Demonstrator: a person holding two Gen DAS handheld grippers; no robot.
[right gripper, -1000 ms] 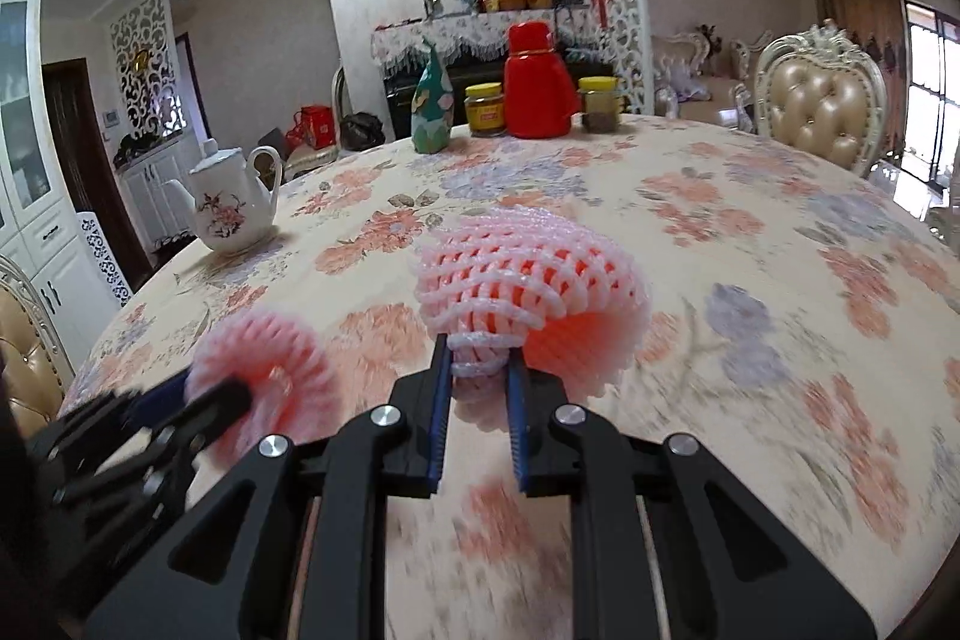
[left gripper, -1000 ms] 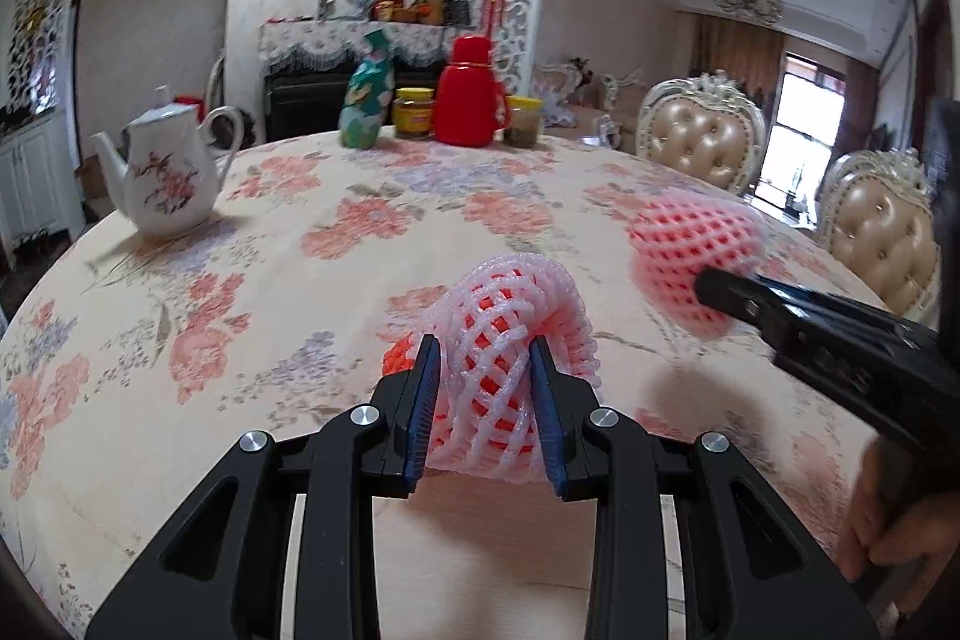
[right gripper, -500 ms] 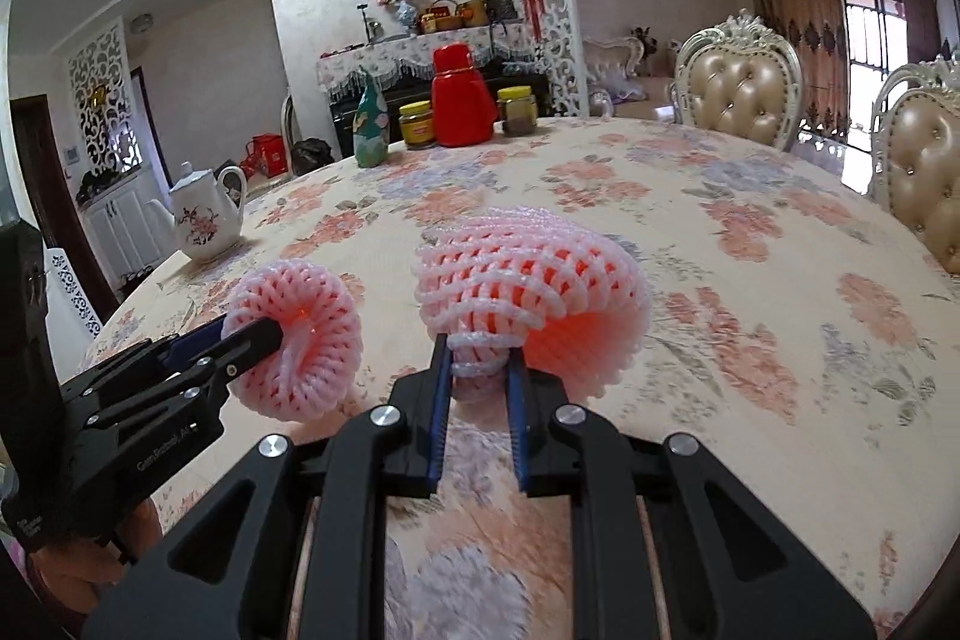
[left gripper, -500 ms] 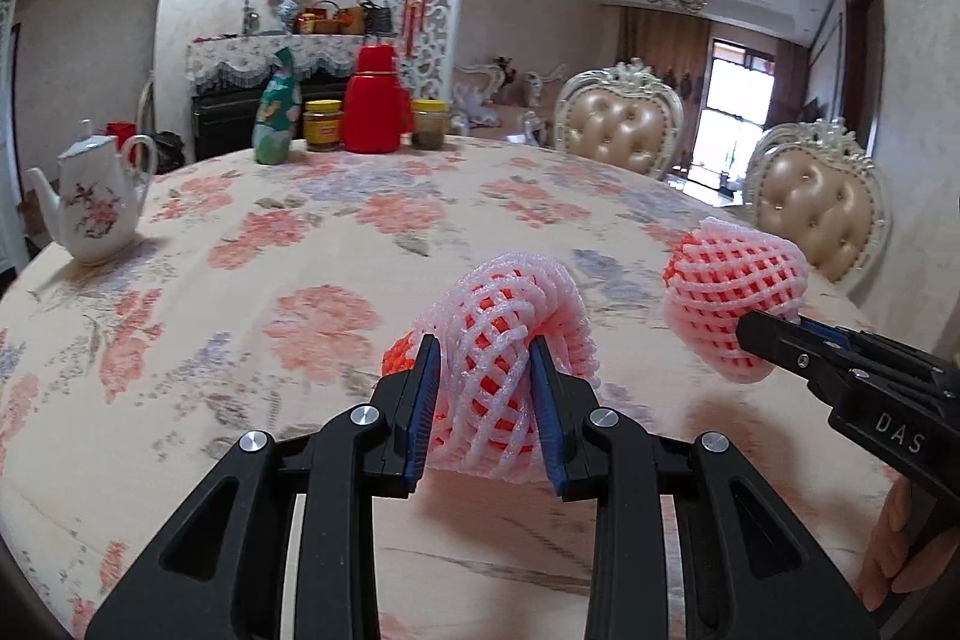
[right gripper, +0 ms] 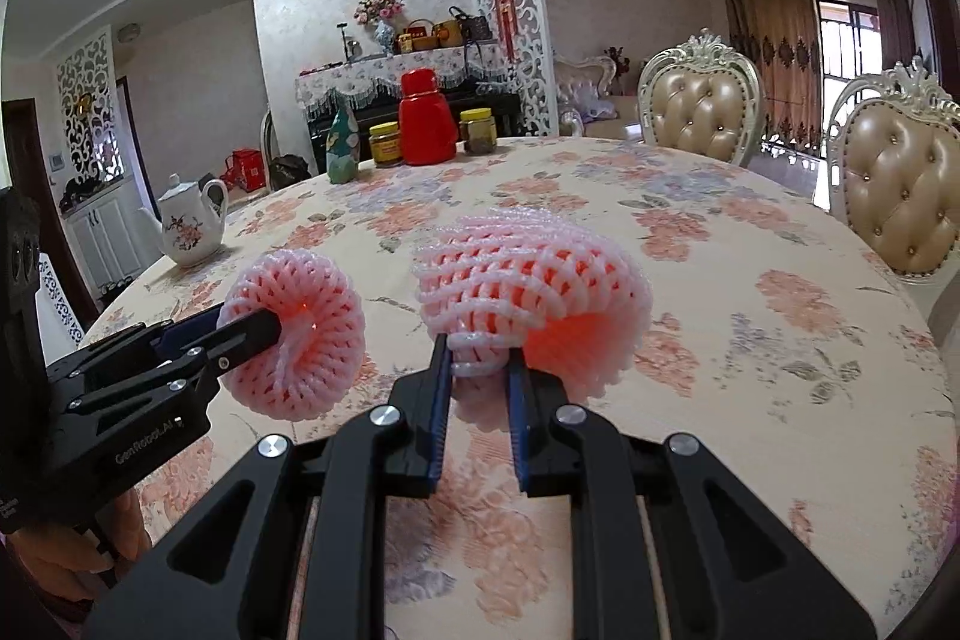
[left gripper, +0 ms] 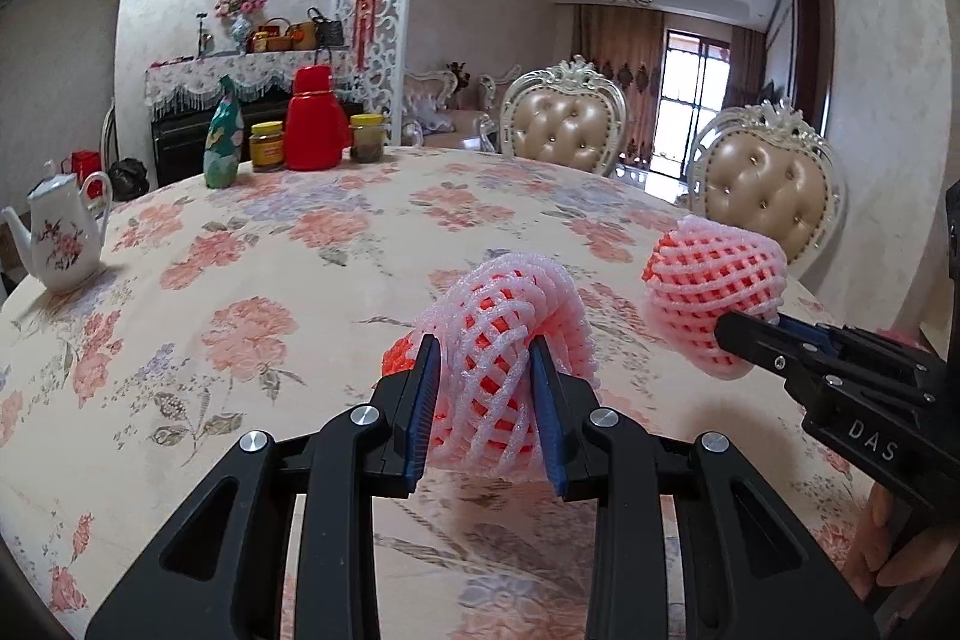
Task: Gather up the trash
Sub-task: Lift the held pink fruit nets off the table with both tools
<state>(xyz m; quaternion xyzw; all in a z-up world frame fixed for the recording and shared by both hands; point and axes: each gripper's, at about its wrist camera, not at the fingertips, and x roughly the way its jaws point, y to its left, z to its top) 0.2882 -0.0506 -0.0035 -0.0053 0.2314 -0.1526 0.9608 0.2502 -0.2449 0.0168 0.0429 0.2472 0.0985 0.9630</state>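
Observation:
Two pink foam fruit nets are held above the floral-cloth table (left gripper: 240, 400). My left gripper (left gripper: 485, 370) is shut on one foam net (left gripper: 510, 316), its blue pads squeezing the mesh. To its right, my right gripper (left gripper: 735, 337) comes in from the frame edge, shut on the second foam net (left gripper: 714, 286). In the right wrist view the right gripper (right gripper: 479, 370) pinches the narrow end of its net (right gripper: 540, 280), and the left gripper (right gripper: 267, 328) with its ring-shaped net (right gripper: 312, 340) is at the left. Both nets hang clear of the cloth.
A white teapot (left gripper: 60, 238) stands at the table's left edge. At the far side are a green bottle (left gripper: 222, 133), a red thermos (left gripper: 315, 118) and two jars (left gripper: 267, 147). Two padded chairs (left gripper: 564, 130) stand behind the right rim. A hand (left gripper: 888, 550) holds the right gripper's handle.
Both grippers have swung to the right over the table, each still holding its net. The teapot and thermos have slid left in both views and the chairs have come into view.

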